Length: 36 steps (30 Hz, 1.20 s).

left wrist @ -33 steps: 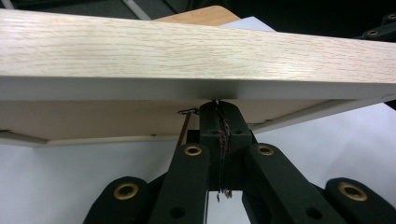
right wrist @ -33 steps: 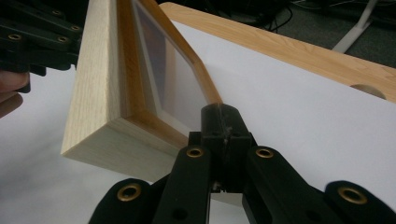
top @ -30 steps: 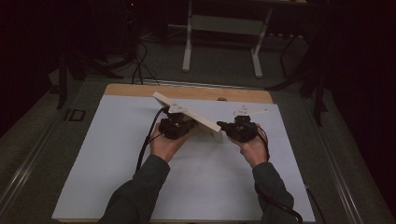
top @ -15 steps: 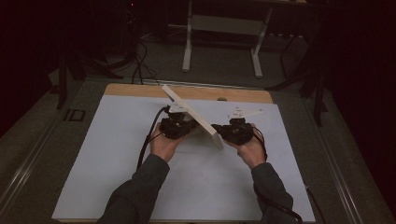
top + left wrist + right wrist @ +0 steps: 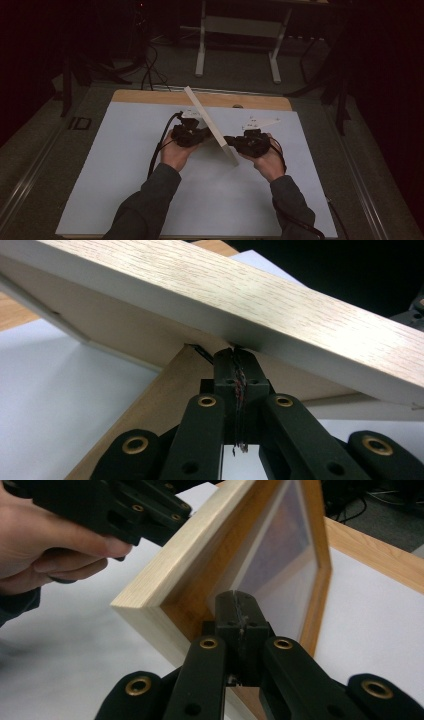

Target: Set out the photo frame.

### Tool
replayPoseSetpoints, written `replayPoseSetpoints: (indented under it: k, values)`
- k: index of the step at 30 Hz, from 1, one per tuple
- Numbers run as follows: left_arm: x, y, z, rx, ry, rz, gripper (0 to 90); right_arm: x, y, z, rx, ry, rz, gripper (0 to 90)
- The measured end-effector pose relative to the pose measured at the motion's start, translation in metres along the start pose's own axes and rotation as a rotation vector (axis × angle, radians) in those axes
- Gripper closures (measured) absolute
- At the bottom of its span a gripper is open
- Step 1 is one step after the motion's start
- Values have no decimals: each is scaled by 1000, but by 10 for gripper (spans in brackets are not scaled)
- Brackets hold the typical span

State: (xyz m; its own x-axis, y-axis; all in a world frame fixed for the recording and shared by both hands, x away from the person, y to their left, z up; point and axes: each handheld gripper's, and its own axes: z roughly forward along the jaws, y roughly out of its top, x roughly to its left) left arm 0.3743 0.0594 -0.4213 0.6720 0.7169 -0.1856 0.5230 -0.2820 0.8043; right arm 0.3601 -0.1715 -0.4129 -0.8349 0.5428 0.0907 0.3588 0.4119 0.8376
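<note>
Wooden picture frame (image 5: 210, 125) tilted on edge over the white sheet (image 5: 110, 165), mid-table near the far wooden edge | left gripper (image 5: 192, 134) closed, jaws against its back | right gripper (image 5: 245, 142) closed, jaws against its glazed front | likely propped between both for turning over.

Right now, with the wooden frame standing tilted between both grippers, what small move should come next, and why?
Probably tip the wooden frame a little further over, slowly. It stands on edge on the white table sheet, leaning steeply, with the left gripper against its back and the right gripper against its front. Both have their jaws shut, so they only prop it and it could slip.
</note>
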Motion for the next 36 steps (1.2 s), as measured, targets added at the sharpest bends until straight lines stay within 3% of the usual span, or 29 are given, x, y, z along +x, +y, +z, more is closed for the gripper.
replayPoseSetpoints:
  k: [7, 11, 24, 36]
  values:
    - [-1, 3, -7, 22, -55, 77, 900, 5, 0, -1, 6, 25, -22, 899]
    - [-1, 2, -8, 30, -67, 90, 900, 7, 0, 0, 9, 30, -30, 899]
    - [10, 3, -6, 25, -98, 56, 900, 15, 3, 4, 15, 61, -59, 899]
    - [22, 2, -6, 23, -128, 16, 900, 21, 10, 15, 13, 63, -53, 900]
